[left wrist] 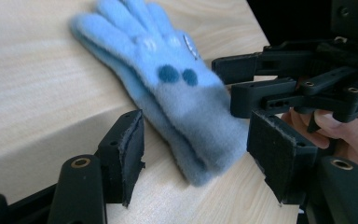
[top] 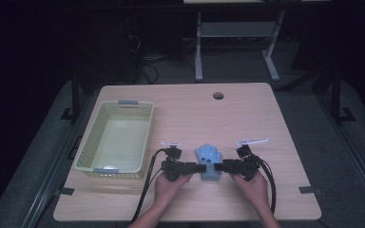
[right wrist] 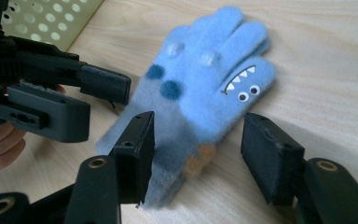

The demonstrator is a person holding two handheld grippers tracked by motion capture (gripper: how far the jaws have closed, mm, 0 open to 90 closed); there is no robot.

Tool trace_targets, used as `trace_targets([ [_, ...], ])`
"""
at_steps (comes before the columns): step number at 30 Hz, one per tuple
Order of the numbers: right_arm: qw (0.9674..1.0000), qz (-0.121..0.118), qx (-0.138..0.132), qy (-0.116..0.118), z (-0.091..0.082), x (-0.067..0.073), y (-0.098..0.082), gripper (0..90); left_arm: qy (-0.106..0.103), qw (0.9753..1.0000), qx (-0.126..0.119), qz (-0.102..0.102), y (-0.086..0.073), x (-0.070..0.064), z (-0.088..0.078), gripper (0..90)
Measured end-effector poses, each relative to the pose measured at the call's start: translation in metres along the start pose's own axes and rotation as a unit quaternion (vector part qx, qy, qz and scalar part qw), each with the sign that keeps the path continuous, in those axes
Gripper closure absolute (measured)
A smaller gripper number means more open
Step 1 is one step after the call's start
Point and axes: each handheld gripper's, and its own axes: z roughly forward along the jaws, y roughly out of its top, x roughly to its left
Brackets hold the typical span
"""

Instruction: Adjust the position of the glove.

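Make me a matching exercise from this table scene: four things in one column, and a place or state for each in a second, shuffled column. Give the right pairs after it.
Things
1. glove
2. basket
3. left gripper
4. round hole in the table

Places or states
A. near the table's far edge
B. pale yellow-green, at the table's left side
C. light blue, lying flat between both grippers
D. jaws apart on either side of the glove's cuff

Pairs: 1-C, 2-B, 3-D, 4-A
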Motion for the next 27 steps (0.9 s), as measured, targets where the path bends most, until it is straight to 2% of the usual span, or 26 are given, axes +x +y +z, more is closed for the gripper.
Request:
trace_targets([
  [4,0.9999,0.012,-0.002,0.009,0.001,0.0,-0.005,45.6,0.003,1.0,0.007,-0.004,-0.001,0.001,0.004,39.2],
  [9,0.9997,0.015,-0.013,0.017,0.001,0.001,-0.007,47.8,-0.007,0.9998,0.009,-0.016,-0.002,0.002,0.008,42.1],
  [14,0.9994,0.032,-0.005,0.015,0.004,0.001,-0.009,50.2,-0.007,0.9997,0.009,-0.023,-0.001,0.004,0.009,48.2],
  [17,0.9995,0.031,-0.007,0.009,0.005,0.002,-0.01,51.9,-0.012,0.9993,0.01,-0.035,0.0,0.007,0.009,53.0],
  [20,0.9995,0.029,-0.008,0.009,0.007,0.004,-0.011,54.0,-0.006,0.9996,0.014,-0.026,0.0,0.006,0.01,55.9],
  [23,0.9995,0.028,-0.012,0.011,0.008,0.005,-0.012,55.7,-0.011,0.9994,0.014,-0.03,-0.001,0.006,0.012,57.8],
  [25,0.9994,0.028,-0.014,0.012,0.008,0.005,-0.013,57.4,-0.022,0.9988,0.017,-0.042,-0.001,0.007,0.013,58.1],
  [27,0.999,0.037,-0.014,0.02,0.01,0.005,-0.013,59.9,-0.024,0.9988,0.016,-0.04,-0.002,0.006,0.014,58.0],
])
